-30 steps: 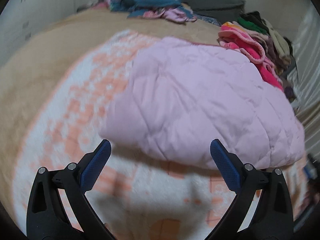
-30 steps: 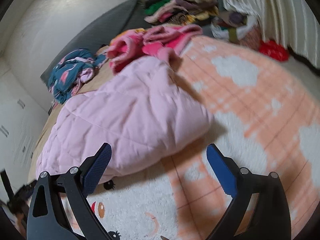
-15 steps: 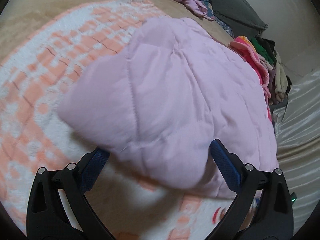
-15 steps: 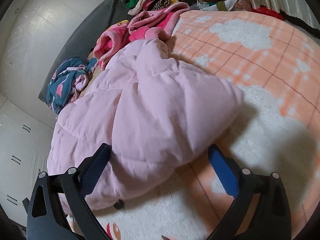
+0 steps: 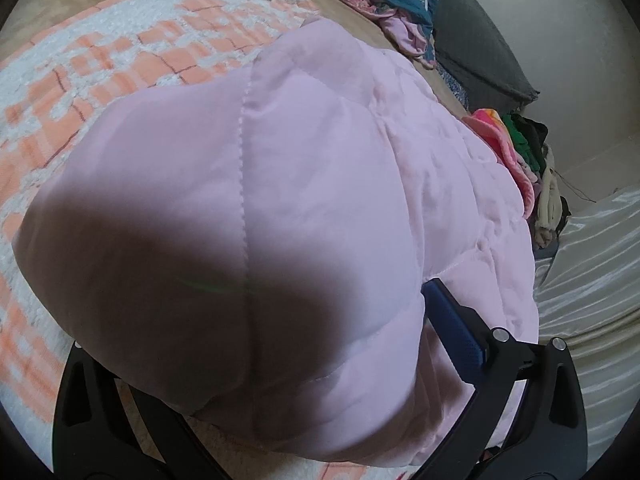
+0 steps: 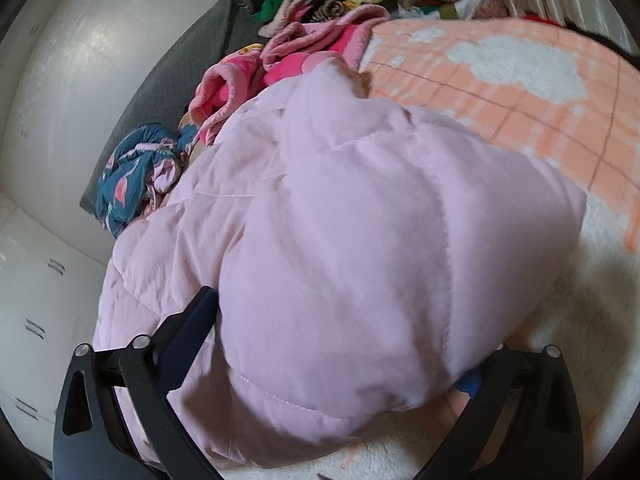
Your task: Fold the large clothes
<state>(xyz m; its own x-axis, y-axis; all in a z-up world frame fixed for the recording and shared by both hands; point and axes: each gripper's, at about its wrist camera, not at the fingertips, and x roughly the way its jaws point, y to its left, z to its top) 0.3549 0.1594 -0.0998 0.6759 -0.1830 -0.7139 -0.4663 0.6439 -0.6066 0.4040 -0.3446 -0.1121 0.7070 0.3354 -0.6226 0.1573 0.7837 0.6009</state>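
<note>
Both hand-held grippers have closed in on the pink quilted jacket [image 6: 344, 240], which now fills each view where a second ago it lay well ahead. It sits bunched on the orange-and-white plush blanket [image 6: 520, 80] of the bed, and looks puffy, soft and light, likely slippery and springy, so a fold will want to bulge back. Stitched seams and the hemmed near edge seem the firmest holds. The left hand-held gripper [image 5: 248, 340] stands wide with a padded lobe between its fingers; the right hand-held gripper [image 6: 340, 344], also wide, is closing around the near corner. Other clothes are heaped at the far side.
</note>
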